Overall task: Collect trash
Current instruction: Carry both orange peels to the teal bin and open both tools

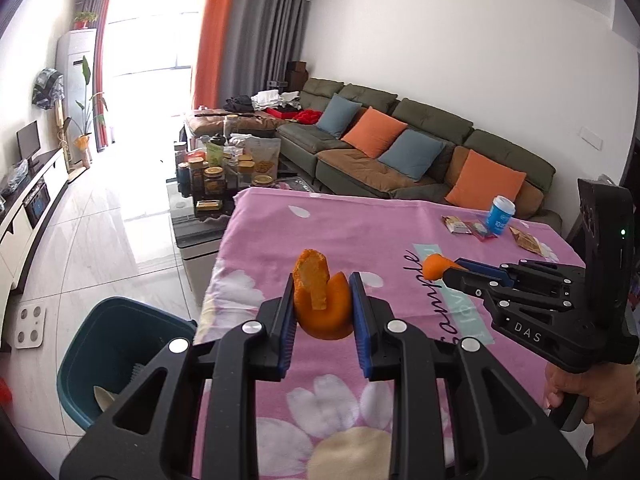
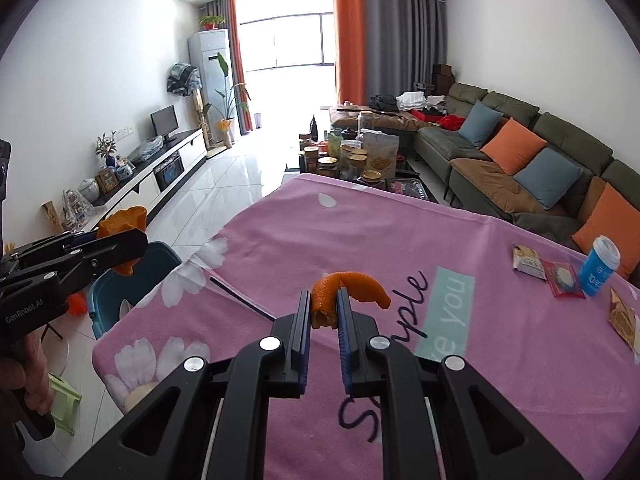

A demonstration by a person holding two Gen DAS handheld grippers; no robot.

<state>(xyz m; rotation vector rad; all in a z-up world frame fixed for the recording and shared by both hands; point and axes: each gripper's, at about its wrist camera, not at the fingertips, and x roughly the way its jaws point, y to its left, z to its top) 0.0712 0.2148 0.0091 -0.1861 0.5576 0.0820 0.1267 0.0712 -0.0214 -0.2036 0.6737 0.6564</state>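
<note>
Since both peels are thin, light and springy, each is best pinched across its curved wall — firmly enough not to slip, though crushing costs nothing. The left gripper (image 1: 323, 312) is clamped on a cupped peel (image 1: 320, 300) above the near left of the cloth (image 1: 360, 224); the right gripper (image 2: 323, 312) grasps a curled strip (image 2: 344, 288). The bin (image 1: 116, 344) sits lower left — wrappers (image 2: 532, 264) and cup (image 2: 600, 266) wait far right.

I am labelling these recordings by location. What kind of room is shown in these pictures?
Most likely a home living room. A long green sofa with orange and blue cushions lines one wall, a low TV cabinet with a screen stands opposite, and floor-length curtains frame a large window.
</note>
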